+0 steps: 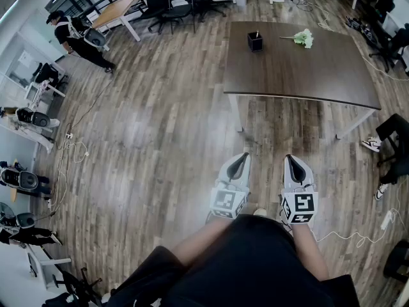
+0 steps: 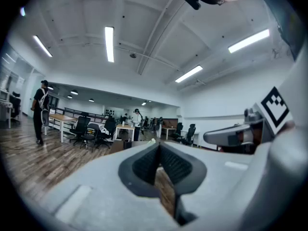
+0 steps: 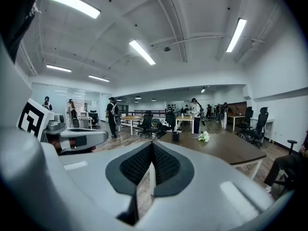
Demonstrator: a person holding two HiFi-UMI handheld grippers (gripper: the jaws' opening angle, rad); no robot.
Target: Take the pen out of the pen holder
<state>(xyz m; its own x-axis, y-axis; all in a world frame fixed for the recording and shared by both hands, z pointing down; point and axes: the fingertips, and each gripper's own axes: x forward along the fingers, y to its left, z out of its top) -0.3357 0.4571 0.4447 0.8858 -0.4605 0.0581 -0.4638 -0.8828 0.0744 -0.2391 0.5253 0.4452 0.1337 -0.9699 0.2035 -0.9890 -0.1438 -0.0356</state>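
On table [image 1: 307,75] at twelve o'clock: pen holder [image 1: 255,41] near far edge, flowers [image 1: 303,38] at its three o'clock. Side by side at six o'clock: left gripper [image 1: 241,157], right gripper [image 1: 289,158].

Floor [image 1: 160,126] glossy wood; table [image 1: 300,69] dark matt wood; left gripper [image 2: 159,147] matt plastic

A dark brown tabletop [image 1: 300,69] is seen on a wooden plank floor [image 1: 160,126], with a white-and-green flower bunch [image 1: 303,38] laid near its far edge. Black office chairs [image 1: 169,5] are grouped beyond it, and a person in black [image 1: 77,40] is seen at the far left.
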